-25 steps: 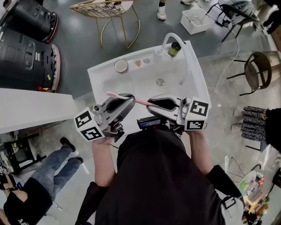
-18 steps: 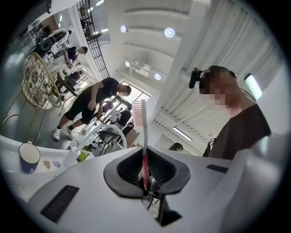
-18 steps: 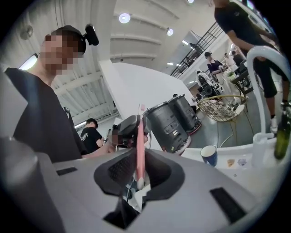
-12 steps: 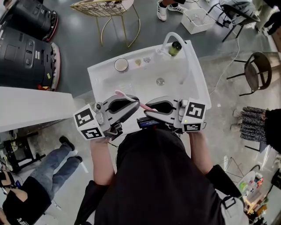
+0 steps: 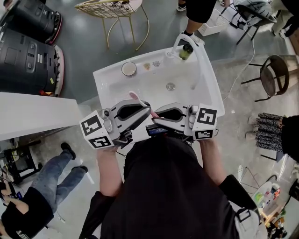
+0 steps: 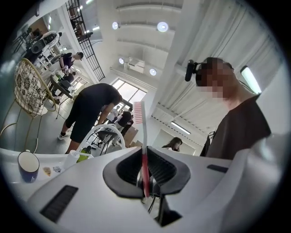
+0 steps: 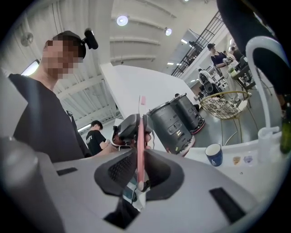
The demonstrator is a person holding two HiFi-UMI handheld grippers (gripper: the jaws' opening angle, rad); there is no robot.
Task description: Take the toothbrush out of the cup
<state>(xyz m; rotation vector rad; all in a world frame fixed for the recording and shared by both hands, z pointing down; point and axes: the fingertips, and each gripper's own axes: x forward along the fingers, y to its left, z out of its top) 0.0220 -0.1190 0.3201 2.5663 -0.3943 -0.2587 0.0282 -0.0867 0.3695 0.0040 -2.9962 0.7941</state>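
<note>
A pink toothbrush (image 5: 141, 102) slants above the near rim of the white sink (image 5: 105, 81), its head (image 5: 133, 95) pointing away from me. My left gripper (image 5: 145, 112) is shut on its handle; in the left gripper view the toothbrush (image 6: 143, 150) stands between the pads, bristles at the top. My right gripper (image 5: 155, 117) faces the left one. Its jaws are closing with the handle end of the toothbrush (image 7: 140, 154) between them, a thin gap still showing. The cup (image 5: 128, 69) stands apart at the sink's far left corner, blue in the gripper views (image 6: 28, 166) (image 7: 213, 154).
A white curved faucet (image 5: 183, 39) and a green bottle (image 5: 185, 51) sit at the sink's far right; the drain (image 5: 170, 87) is mid-basin. A wire chair (image 5: 110, 9), black machines (image 5: 25, 56) and several people stand around the sink.
The toothbrush has swung from lying sideways, head to the left, to slanting with its head away from me. Both grippers have drawn slightly closer together.
</note>
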